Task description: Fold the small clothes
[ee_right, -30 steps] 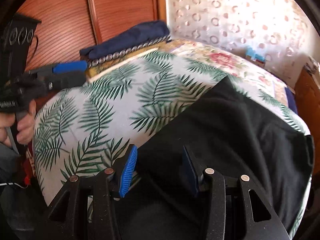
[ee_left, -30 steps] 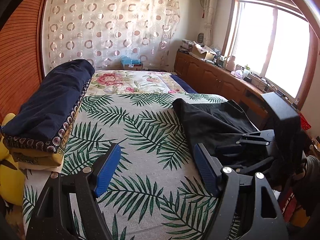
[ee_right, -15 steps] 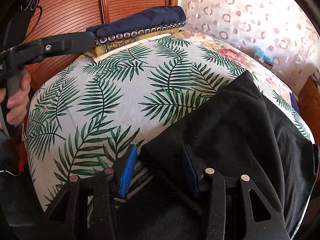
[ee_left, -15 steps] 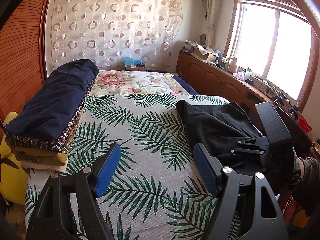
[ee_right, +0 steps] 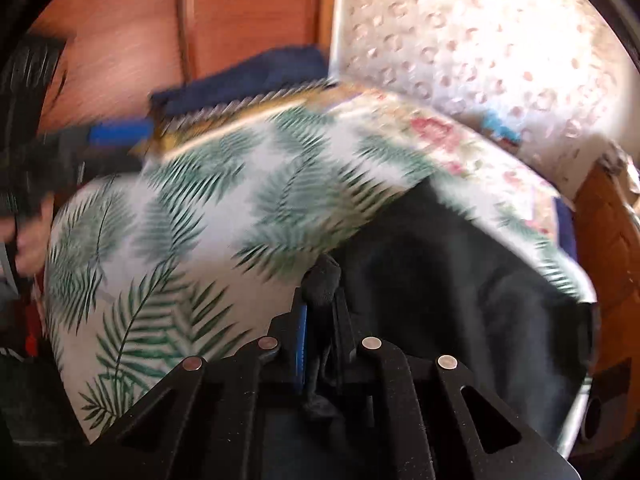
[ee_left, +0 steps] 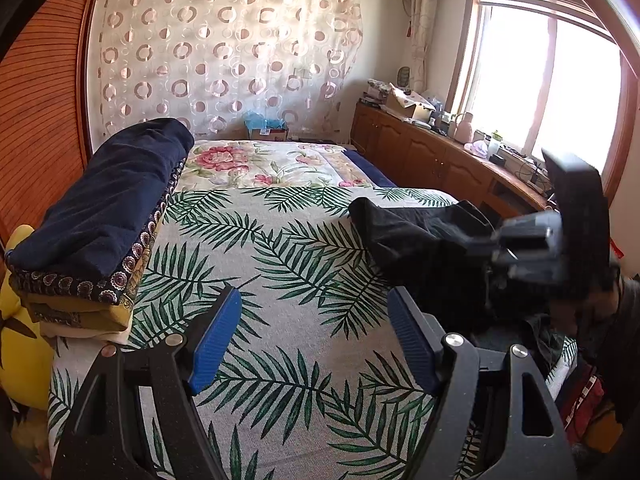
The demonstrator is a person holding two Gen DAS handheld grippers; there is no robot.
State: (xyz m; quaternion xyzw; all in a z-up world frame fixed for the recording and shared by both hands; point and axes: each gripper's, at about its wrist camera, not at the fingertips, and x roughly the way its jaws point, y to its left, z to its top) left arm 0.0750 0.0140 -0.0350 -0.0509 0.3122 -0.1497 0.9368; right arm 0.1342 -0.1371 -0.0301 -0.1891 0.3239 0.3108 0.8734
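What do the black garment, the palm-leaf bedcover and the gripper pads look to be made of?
Black garment: soft matte knit, probably cotton; it slumps in loose folds without shine. Palm-leaf bedcover: coarse woven cloth, printed; a fine weave grain shows. Pads of the left gripper: blue ribbed rubber or plastic, slightly glossy.

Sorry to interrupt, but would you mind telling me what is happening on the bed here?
A person with a gripper in each hand is starting to fold a black garment lying on the palm-leaf bedspread. The right gripper is closing its jaws on a pinched corner of the garment. The left gripper hangs open over bare bedspread, holding nothing. A stack of folded bedding sits along the wardrobe side.
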